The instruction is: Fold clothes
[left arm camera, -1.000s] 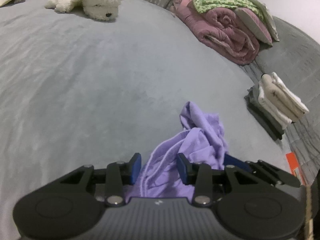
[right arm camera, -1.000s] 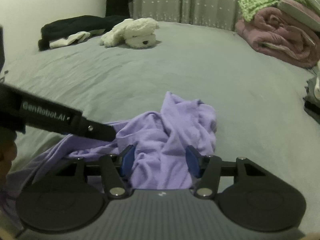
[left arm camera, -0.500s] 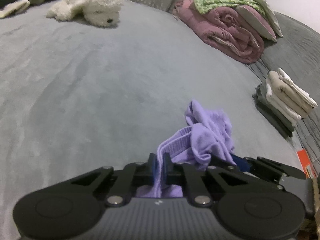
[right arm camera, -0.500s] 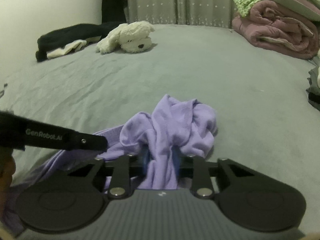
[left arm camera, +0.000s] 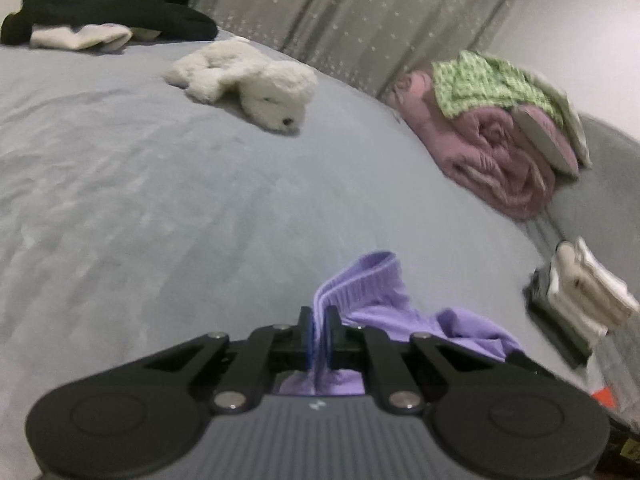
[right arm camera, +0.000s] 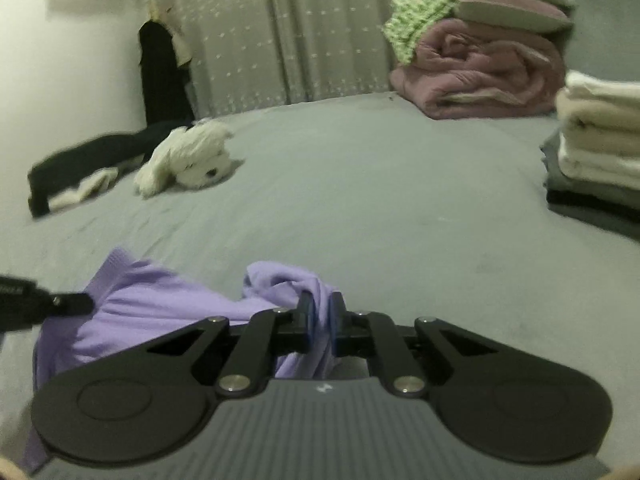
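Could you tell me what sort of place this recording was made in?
Most likely a bedroom: a wide grey bed, a rolled pink duvet by the curtain, and a white plush toy lying on it.

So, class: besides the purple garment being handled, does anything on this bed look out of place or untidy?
Yes. A black garment lies crumpled at the far left edge with a white piece on it, unlike the neat folded stack at the right.

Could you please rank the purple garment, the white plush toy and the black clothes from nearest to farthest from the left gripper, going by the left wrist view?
1. Purple garment: pinched in the left gripper.
2. White plush toy: mid-bed, ahead-left.
3. Black clothes: far left corner.
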Demonstrator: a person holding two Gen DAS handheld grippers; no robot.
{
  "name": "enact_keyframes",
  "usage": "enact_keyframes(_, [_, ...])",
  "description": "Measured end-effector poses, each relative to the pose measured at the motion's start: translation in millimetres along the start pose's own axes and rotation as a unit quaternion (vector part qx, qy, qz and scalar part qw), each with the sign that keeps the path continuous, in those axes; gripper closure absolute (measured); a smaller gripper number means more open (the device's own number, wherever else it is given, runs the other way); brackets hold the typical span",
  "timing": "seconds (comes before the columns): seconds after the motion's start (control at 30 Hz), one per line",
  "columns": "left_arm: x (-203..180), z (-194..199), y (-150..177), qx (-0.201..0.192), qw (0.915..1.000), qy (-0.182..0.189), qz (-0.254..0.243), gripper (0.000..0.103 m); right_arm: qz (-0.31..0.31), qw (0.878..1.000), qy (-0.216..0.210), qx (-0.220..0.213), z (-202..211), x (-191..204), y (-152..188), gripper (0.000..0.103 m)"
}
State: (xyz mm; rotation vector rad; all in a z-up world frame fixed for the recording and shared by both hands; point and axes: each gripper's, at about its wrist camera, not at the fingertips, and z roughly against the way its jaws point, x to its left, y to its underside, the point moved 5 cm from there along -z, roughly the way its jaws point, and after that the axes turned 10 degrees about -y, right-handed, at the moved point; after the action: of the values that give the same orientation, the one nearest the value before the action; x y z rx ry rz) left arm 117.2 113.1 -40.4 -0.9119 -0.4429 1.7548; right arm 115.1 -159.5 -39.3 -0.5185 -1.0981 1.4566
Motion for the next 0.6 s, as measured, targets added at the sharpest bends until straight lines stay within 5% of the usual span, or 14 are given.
enact_keyframes(0.3, [17.8, 9.1, -17.7, -0.052, 0.9976, -0.038, 0.024, 0.098, -0.008, 0.998, 0.020, -0.053, 12.8, -14.9, -15.1, 0.102])
enact_keyframes(0.6, [54.7, 7.8, -29.3, -0.059, 0.9911, -0.113, 0.040, 0.098, -0.035, 0.999, -0.027, -0.004, 4.9, -20.9, -9.4, 0.089])
